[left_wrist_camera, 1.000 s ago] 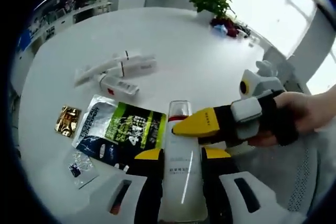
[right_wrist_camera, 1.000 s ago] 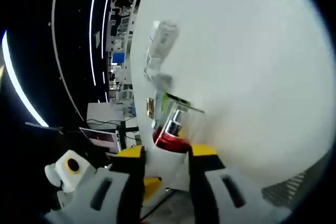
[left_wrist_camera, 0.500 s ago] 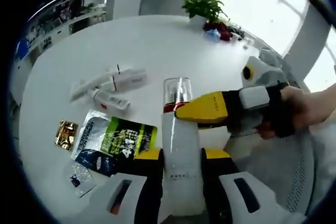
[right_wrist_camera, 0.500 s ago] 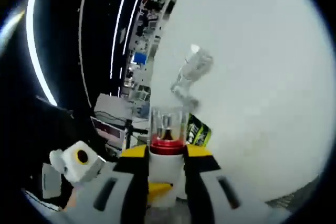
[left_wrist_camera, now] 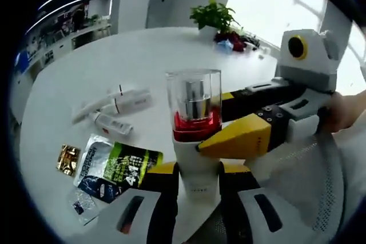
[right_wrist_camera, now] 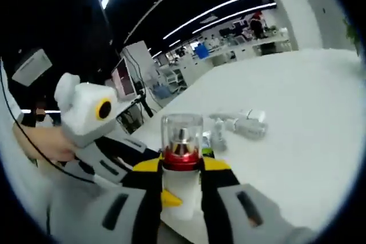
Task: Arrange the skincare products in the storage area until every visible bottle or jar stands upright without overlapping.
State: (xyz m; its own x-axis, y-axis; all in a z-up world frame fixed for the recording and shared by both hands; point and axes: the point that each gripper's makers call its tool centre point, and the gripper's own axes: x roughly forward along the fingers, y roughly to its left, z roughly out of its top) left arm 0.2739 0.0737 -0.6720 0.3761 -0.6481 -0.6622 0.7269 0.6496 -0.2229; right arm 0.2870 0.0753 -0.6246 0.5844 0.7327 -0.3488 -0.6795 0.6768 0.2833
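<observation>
- Left gripper (left_wrist_camera: pixel 198 170) clamps the white bottle (left_wrist_camera: pixel 196 127) low on its body; its base is hidden between the jaws.
- Right gripper (right_wrist_camera: pixel 180 167) grips the same bottle below its red collar.
- Beyond, tubes (left_wrist_camera: pixel 111 107) and sachets (left_wrist_camera: pixel 111 164) lie blurred on the white surface (left_wrist_camera: pixel 160 55).

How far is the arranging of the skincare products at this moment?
Done: nothing stands on its own yet. In hand: both the left gripper and right gripper clamp the white bottle, now upright. Left: releasing it standing, then raising the white tubes that lie flat on the table.
</observation>
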